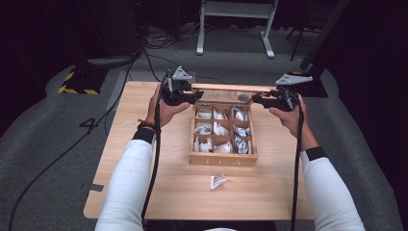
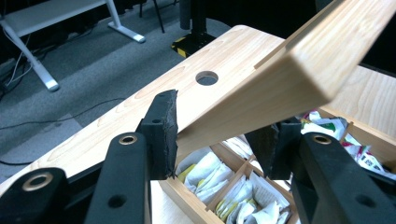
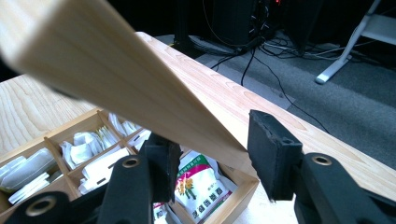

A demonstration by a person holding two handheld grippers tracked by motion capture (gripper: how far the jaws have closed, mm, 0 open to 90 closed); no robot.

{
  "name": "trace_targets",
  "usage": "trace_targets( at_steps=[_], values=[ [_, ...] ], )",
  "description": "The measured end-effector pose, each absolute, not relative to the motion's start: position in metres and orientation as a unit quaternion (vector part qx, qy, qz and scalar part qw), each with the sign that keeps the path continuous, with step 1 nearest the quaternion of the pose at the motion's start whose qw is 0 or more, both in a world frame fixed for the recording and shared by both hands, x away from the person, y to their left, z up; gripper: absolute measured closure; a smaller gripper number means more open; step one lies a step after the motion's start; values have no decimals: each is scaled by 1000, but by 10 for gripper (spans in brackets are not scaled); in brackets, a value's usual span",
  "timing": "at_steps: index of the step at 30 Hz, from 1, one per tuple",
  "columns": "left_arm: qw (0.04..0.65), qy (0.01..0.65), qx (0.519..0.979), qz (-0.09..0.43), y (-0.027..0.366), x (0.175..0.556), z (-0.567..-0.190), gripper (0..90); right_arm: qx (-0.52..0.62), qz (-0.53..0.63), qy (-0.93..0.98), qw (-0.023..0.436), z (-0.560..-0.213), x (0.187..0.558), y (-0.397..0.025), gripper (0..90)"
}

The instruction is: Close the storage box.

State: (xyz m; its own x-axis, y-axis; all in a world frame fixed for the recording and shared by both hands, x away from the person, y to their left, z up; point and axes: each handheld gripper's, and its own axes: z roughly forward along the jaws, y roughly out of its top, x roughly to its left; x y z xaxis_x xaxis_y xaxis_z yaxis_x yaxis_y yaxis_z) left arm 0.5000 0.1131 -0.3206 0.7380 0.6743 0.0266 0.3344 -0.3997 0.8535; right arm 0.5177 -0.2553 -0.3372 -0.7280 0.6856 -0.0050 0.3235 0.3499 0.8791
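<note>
I see a grey carpeted floor [image 1: 57, 139] strewn with black cables [image 1: 163, 41], a white metal frame [image 1: 235, 29] beyond, darkness all around.

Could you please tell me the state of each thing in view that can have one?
Lid: raised at the far edge of the box, tilted, held at both ends.
Box: open, compartments filled with sachets.
Loose sachet: lying on the table in front of the box, outside it.
Left gripper: jaws either side of the lid's end.
Right gripper: jaws either side of the lid's other end.
</note>
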Motion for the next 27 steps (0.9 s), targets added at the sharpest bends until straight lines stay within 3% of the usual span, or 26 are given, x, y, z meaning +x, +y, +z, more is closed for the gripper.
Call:
trace_targets(
  at_steps=[6,14,27],
  values=[
    [450,304,818,189,114,495,-321,553,313,475,799,194,-339,514,-255,530],
    [444,294,824,192,114,487,-326,544,314,467,803,198,-343,506,-256,445],
    [440,286,827,202,112,475,-330,523,302,466,807,201,-342,492,-259,424]
  ],
)
